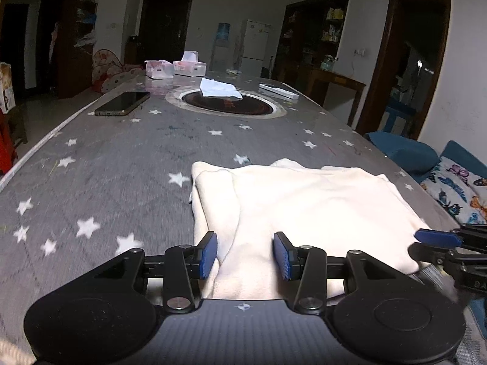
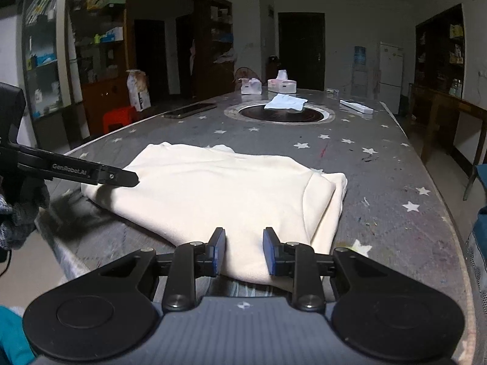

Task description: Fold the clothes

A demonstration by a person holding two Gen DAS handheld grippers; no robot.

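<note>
Cream garment (image 1: 304, 206) lies folded in a thick rectangular stack on the grey star-print table (image 1: 106, 167), lower centre to lower right of the left wrist frame; in the right wrist frame the garment (image 2: 219, 188) fills the middle, layered edges showing at its right side, a rounded fold along the right and a few soft creases on top. Fabric is plain, fleecy looking, overexposed in places. Left gripper (image 1: 245, 255) sits low at the near edge of the garment, blue pads (image 1: 210, 252) parted with cloth lying between them; jaws are apart, not pinching, and whether the pads touch the cloth I cannot tell. Right gripper (image 2: 244, 251) likewise at the near hem, pads (image 2: 271, 251) parted a moderate gap, cloth between but not clamped. In the left wrist frame the right gripper (image 1: 438, 238) enters at the right edge, over the garment's right corner. In the right wrist frame the left gripper's black finger (image 2: 91, 173) reaches in from the left edge onto the garment's left corner, a gloved hand (image 2: 21, 213) behind it. Far up the table: phone (image 1: 121, 103) upper left, round inset (image 1: 226, 105) with a white cloth (image 1: 219, 88), two tissue boxes (image 1: 175, 68), a white bar (image 1: 278, 90).
</note>
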